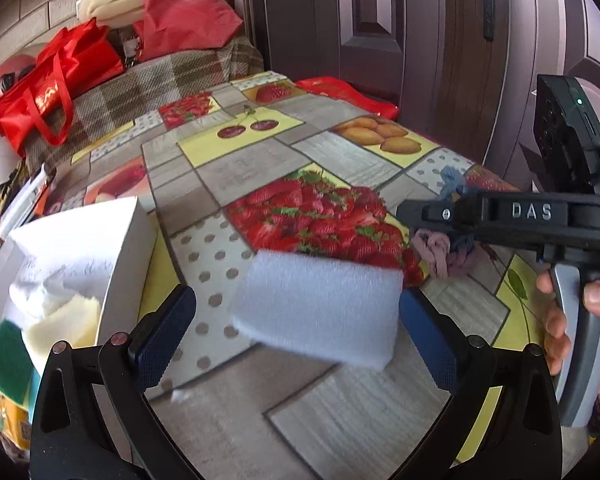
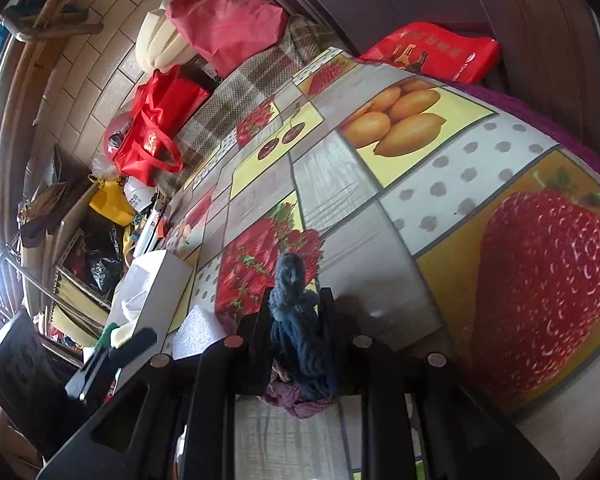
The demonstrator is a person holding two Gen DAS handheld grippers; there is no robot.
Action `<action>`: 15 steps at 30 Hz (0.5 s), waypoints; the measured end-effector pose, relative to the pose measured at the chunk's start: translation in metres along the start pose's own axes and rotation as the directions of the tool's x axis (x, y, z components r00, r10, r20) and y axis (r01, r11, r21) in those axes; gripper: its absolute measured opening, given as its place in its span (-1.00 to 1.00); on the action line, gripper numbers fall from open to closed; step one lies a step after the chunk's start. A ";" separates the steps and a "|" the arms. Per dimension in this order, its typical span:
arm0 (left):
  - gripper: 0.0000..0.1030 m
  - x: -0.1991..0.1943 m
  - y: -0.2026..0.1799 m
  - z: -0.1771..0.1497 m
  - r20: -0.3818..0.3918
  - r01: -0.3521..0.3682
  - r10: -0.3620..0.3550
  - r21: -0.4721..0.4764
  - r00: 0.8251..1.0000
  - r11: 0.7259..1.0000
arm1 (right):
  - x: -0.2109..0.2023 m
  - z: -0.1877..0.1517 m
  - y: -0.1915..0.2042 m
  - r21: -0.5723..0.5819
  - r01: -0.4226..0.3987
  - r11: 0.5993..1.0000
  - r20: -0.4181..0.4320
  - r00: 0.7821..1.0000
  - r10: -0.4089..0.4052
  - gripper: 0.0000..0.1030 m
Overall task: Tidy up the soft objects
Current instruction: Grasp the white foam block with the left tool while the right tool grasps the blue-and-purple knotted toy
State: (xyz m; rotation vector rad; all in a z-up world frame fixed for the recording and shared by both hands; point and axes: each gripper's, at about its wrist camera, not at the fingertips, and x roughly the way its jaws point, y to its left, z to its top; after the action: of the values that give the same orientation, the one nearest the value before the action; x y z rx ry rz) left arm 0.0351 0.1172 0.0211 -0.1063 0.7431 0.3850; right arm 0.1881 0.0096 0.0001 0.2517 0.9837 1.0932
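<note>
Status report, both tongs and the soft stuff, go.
Left tongs open around white sponge on table. Right tongs shut on blue yarn bundle. White box at left, partly filled. Nothing in the way.

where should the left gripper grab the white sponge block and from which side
Grip the white sponge across its two short ends, coming in level from the near long edge. It lies flat on the tablecloth with its long side across the left gripper, whose open fingers already flank it: one pad touches the right end, the other stands apart. Closing should squeeze it evenly.
</note>
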 end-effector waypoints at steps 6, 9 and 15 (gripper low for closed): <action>0.99 0.018 -0.008 0.015 -0.020 -0.001 0.002 0.048 1.000 0.999 | 0.000 0.001 -0.002 0.011 -0.009 1.000 0.002 1.000 0.009 -0.62; 0.99 0.028 -0.010 0.018 -0.057 0.039 -0.035 0.064 0.998 0.997 | 0.000 0.000 -0.002 0.013 -0.010 1.000 0.003 1.000 0.010 -0.62; 0.99 0.040 -0.018 0.014 -0.131 0.064 -0.052 0.089 0.990 0.994 | 0.000 0.001 -0.003 0.015 -0.010 1.000 0.003 1.000 0.010 -0.62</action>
State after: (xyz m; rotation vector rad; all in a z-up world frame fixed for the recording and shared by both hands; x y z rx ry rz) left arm 0.0776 0.1162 0.0040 -0.0654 0.8822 0.2893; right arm 0.1900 0.0086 -0.0012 0.2703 0.9891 1.0952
